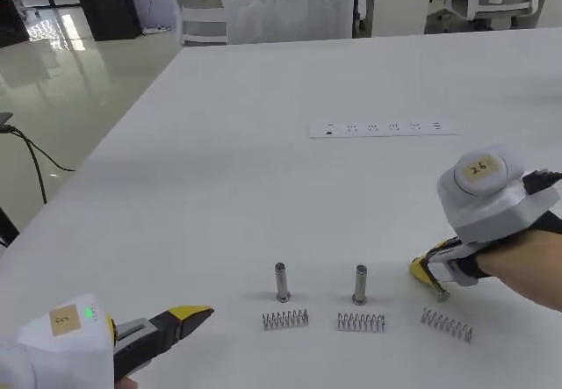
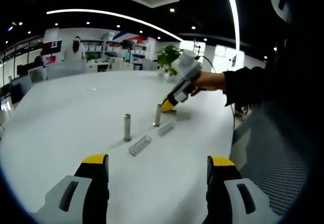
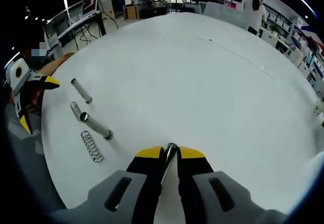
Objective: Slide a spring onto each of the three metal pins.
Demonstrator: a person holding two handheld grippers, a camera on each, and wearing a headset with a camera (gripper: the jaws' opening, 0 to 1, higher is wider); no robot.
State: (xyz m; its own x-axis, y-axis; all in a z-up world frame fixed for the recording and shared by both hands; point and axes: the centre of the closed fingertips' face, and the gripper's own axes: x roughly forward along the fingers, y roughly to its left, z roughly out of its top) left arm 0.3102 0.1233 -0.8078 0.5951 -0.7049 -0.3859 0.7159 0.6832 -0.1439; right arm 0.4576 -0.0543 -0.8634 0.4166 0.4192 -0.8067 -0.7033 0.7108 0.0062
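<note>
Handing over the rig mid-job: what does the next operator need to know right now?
Left gripper: open, holding nothing, low over the table's near left side.
Right gripper: shut on the third pin, held tilted just above the table at the right end of the row.
Left pin and middle pin stand upright.
Left spring, middle spring and right spring lie flat in front of them.
Done: no spring is on a pin.
Left: probably stand the third pin, then slide on all three springs.
</note>
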